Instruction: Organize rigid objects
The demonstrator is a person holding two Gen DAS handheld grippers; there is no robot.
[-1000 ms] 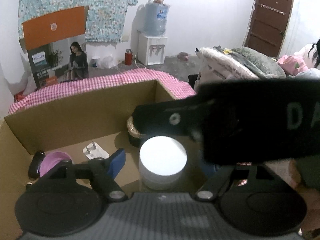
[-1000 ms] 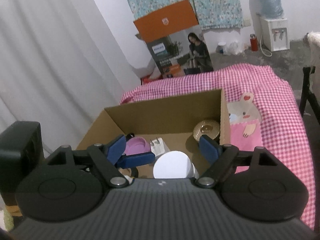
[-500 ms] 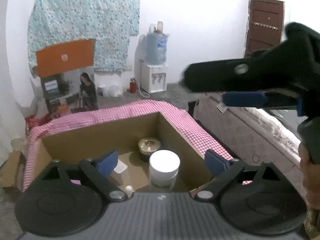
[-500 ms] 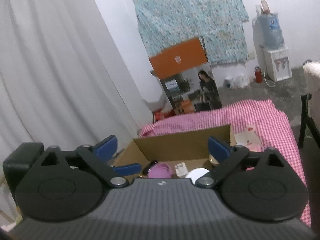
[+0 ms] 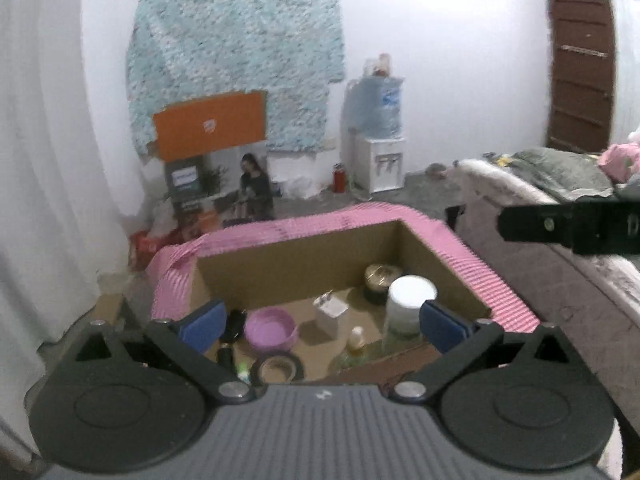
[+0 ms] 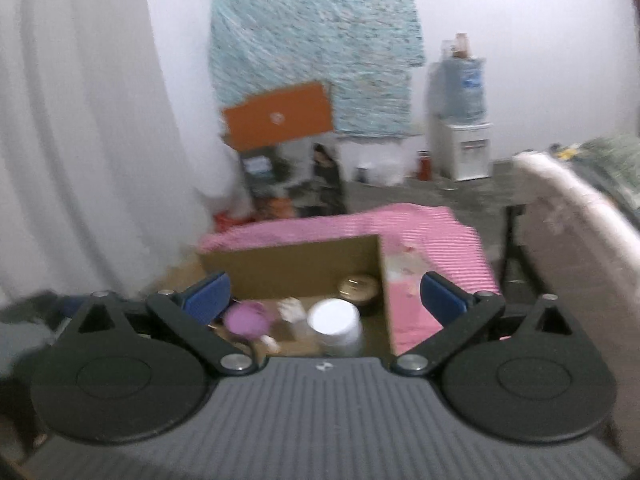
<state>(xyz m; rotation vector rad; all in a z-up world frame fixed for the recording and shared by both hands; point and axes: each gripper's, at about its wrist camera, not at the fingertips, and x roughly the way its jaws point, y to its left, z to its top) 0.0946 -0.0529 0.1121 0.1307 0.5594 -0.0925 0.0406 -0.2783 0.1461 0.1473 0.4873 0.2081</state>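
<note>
White walls, a patterned cloth hanging and a water dispenser [image 5: 378, 152] fill the upper frame of both views; below centre stands an open cardboard box [image 5: 304, 258] on a pink checked cloth [image 5: 472, 256].

Contents of the box, left wrist view: white jar [image 5: 412, 298] at right, gold-lidded tin [image 5: 380, 276] just behind it, purple bowl [image 5: 271, 330] at lower left, white plug adapter [image 5: 330, 306] between, roll of tape [image 5: 278, 368] and a small bottle [image 5: 356, 338] toward the lower edge. All sit inside the walls.

Left gripper [image 5: 322, 322]: jaws opening, nothing between them. Right gripper [image 6: 324, 300]: jaws spread wide, empty; the view is blurred. Its dark body shows at the right edge of the left view.

Assessment: both tools appear clear of the box, so either the sorting is finished or another item is due. For a sound next step, keep the jaws wide, approach any remaining item squarely, and lower into a bare patch of the box floor to avoid toppling the jar.
</note>
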